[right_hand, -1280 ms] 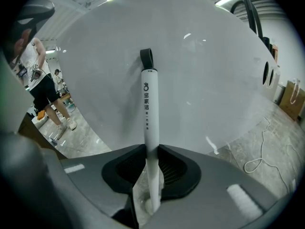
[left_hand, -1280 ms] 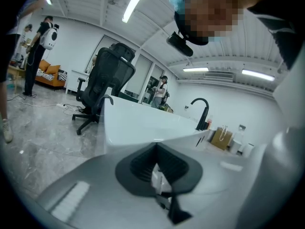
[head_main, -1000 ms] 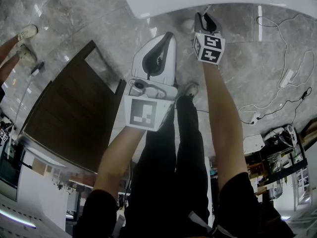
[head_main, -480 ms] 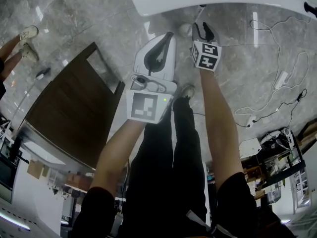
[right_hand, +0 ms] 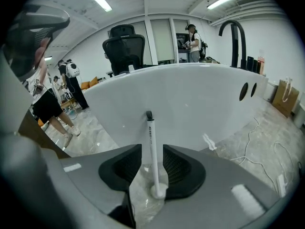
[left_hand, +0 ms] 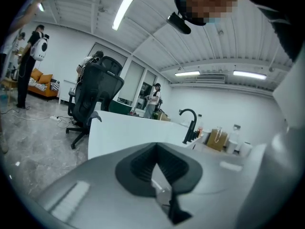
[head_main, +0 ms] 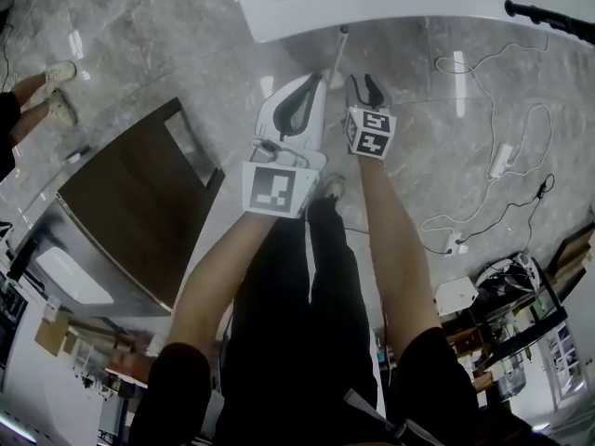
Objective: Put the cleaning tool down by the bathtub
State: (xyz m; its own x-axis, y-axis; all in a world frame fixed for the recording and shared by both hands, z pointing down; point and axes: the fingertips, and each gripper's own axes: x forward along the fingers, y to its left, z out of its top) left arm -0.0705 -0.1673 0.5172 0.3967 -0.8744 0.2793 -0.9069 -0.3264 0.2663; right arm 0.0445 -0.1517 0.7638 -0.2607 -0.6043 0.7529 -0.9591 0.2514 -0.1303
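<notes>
Right gripper (right_hand: 152,151) jaws wide, just been opening, pressing on nothing. Left gripper (left_hand: 156,147) jaws together at tips, nothing between.

Cleaning tool (right_hand: 150,132): white long-handled, round base, dark cap on top. Stands upright on grey marble floor (head_main: 167,35), seen through right jaws' gap at centre of right gripper view. Just beside white bathtub (right_hand: 190,99) wall; contact with wall unclear.

Black faucet (right_hand: 233,32) on tub rim, upper right. White cables (head_main: 493,156) on floor, right of head view.
</notes>
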